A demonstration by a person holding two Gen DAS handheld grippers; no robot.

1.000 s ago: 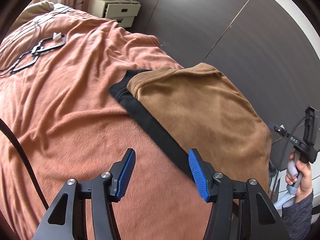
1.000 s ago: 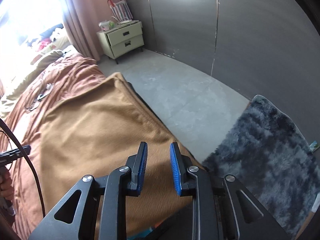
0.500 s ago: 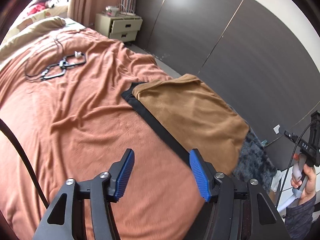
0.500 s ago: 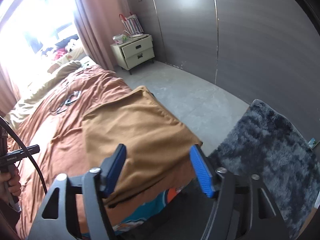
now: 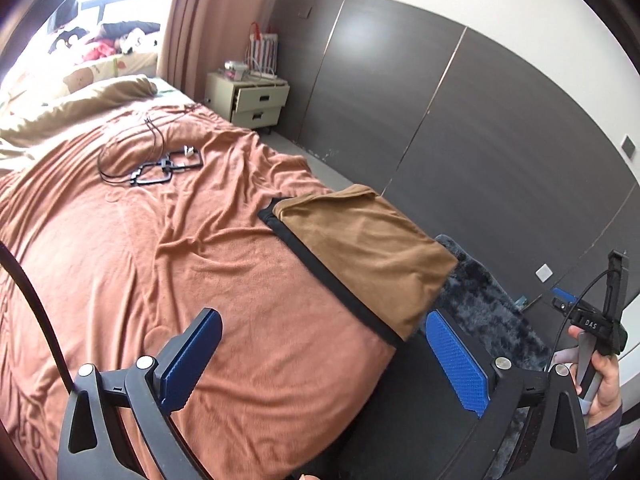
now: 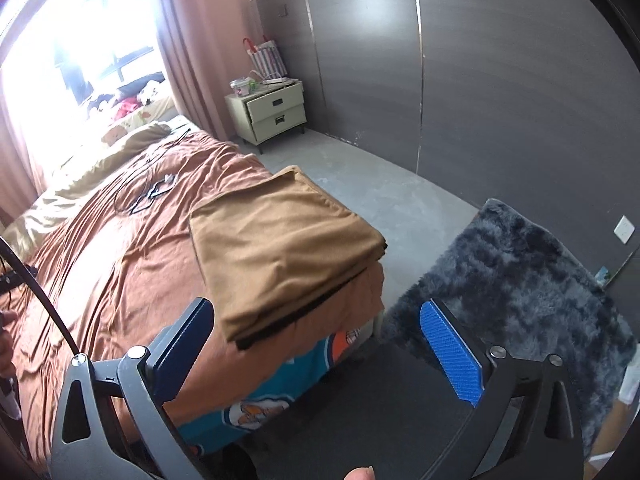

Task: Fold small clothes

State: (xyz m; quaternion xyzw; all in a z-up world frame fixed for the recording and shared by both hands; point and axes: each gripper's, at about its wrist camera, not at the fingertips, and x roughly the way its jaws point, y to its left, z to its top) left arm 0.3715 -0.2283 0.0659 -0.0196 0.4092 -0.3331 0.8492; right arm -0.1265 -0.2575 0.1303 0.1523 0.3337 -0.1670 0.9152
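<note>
Tan cloth, the folded garment, lies in a neat rectangle at the bed's foot corner, on the side beside the floor, with a black layer showing along its inner edge and under its near end. Both tongs are wide and hold nothing: the left tongs hang above the blanket near the foot edge, the right tongs above the foot corner and the grey rug, both clear of the cloth. The fold looks finished, or one halving short of it. If another fold is wanted, a good way is to bring the tongs down to the two near corners, pinch tan and black layers together so they do not slide apart, lift low, carry the end over to the far edge and lay it square. Since the stack sits close to the bed's edge, pull it inward rather than outward, or it may slip off. A cable and frame lie well apart, toward the head.
</note>
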